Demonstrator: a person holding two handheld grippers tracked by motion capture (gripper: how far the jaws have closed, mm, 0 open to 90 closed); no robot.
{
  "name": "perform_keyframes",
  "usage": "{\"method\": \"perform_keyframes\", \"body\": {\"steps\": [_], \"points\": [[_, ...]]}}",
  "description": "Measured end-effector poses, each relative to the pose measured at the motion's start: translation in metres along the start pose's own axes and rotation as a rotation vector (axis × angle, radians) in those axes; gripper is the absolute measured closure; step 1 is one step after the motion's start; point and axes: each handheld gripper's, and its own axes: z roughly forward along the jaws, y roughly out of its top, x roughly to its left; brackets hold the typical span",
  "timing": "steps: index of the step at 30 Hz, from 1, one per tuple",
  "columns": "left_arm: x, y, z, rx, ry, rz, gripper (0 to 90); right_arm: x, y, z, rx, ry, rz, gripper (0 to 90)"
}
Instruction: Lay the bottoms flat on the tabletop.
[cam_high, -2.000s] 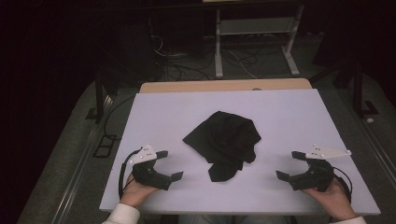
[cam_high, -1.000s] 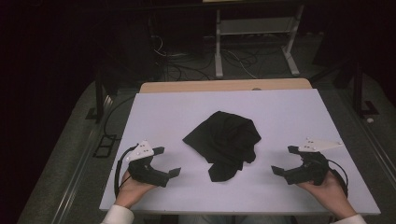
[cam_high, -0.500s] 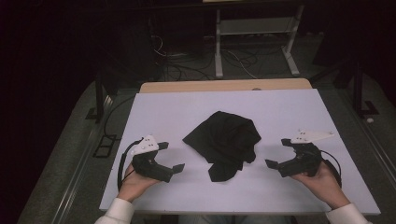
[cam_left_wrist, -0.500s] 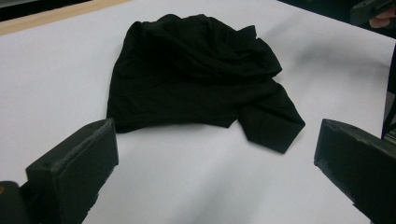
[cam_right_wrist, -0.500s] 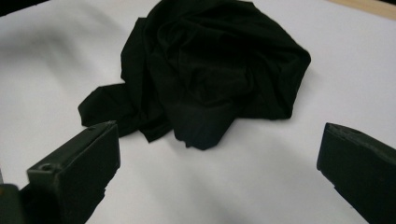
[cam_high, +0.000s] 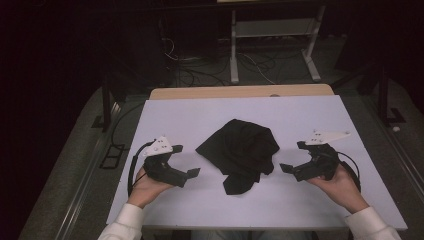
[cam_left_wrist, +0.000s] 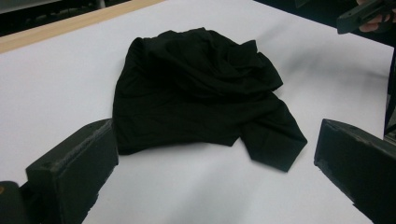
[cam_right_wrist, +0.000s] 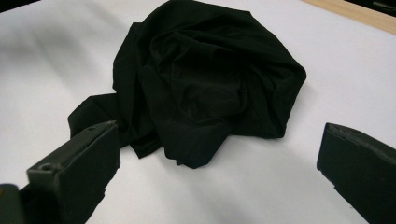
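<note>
A crumpled black cloth (cam_high: 242, 151) lies in a heap on the middle of the white table (cam_high: 240, 112). My left gripper (cam_high: 184, 161) is held just left of the heap, open, with nothing between its jaws. My right gripper (cam_high: 294, 157) hovers just right of it, open and empty too. In the left gripper view the cloth (cam_left_wrist: 201, 98) spreads ahead of the wide-apart jaws of the left gripper (cam_left_wrist: 215, 172), a loose corner pointing toward them. The right gripper view has the cloth (cam_right_wrist: 205, 88) close in front of the right gripper (cam_right_wrist: 219, 177).
A wooden strip (cam_high: 240, 92) runs along the table's far edge. Beyond it, on the dark floor, are cables and a metal stand (cam_high: 272, 45). A rail (cam_high: 87, 175) runs beside the table's left side. Bare tabletop surrounds the cloth.
Both grippers have moved inward and slightly forward, closing in on the cloth from either side. The cloth has not moved.
</note>
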Motion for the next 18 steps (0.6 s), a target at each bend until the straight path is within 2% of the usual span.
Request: {"method": "perform_keyframes", "body": {"steps": [14,18], "points": [[0.013,0.006,0.008,-0.018,0.006,-0.027,0.0,-0.01,0.014,0.018,0.016,0.011,-0.013,0.0],[0.017,0.005,0.015,-0.025,0.0,-0.043,0.0,-0.012,0.015,0.026,0.024,0.017,-0.014,0.0]]}}
